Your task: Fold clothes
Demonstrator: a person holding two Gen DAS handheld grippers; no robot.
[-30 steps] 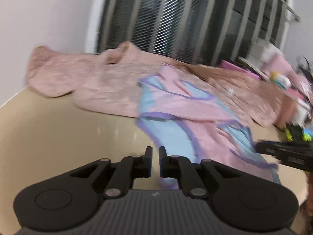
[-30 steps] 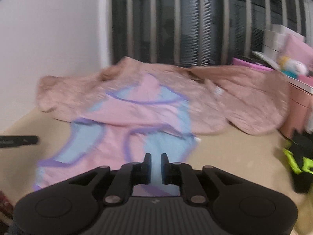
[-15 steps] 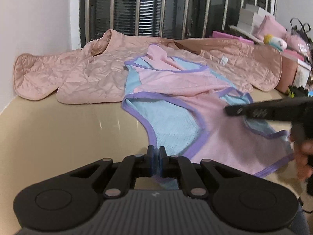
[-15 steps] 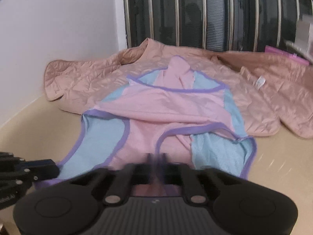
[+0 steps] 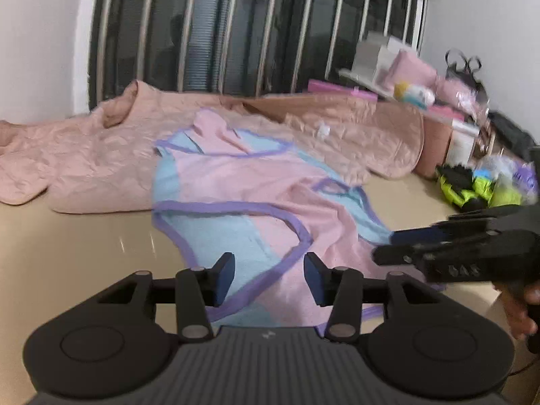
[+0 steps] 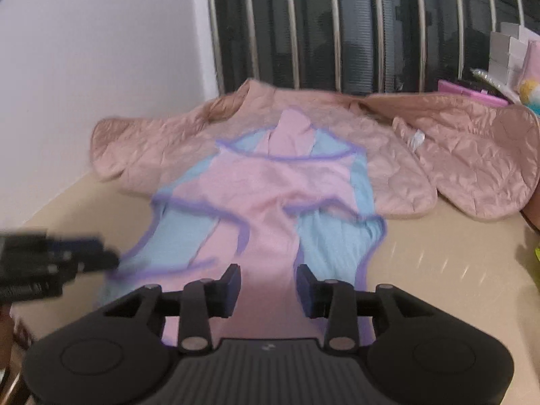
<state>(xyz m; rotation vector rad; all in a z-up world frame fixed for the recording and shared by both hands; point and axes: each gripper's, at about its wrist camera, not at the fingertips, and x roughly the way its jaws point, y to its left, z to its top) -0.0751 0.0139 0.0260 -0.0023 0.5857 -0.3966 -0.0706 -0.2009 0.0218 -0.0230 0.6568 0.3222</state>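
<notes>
A pink and light-blue garment (image 5: 256,182) with purple trim lies spread on the beige table (image 5: 67,253), its far end resting on a pink quilted jacket (image 5: 101,155). My left gripper (image 5: 269,271) hovers over the garment's near left hem. Its jaws are opening, and the cloth lies below them with no pad pressing it. My right gripper (image 6: 269,281) is over the near middle of the garment (image 6: 270,202), its jaws also opening and free of the cloth. Each gripper shows in the other's view: the right gripper (image 5: 384,246) at the right, the left gripper (image 6: 84,253) at the left.
The quilted jacket (image 6: 455,155) covers the back of the table below a barred window (image 5: 236,33). Boxes and pink items (image 5: 405,67) crowd the far right, with a neon-yellow and black thing (image 5: 472,189) nearer. A white wall (image 6: 101,67) bounds the left. A hand (image 5: 519,314) is at the right edge.
Both grippers were shut at the garment's near hem. Now both stand apart from the cloth with jaws parted, and the hem lies on the table.
</notes>
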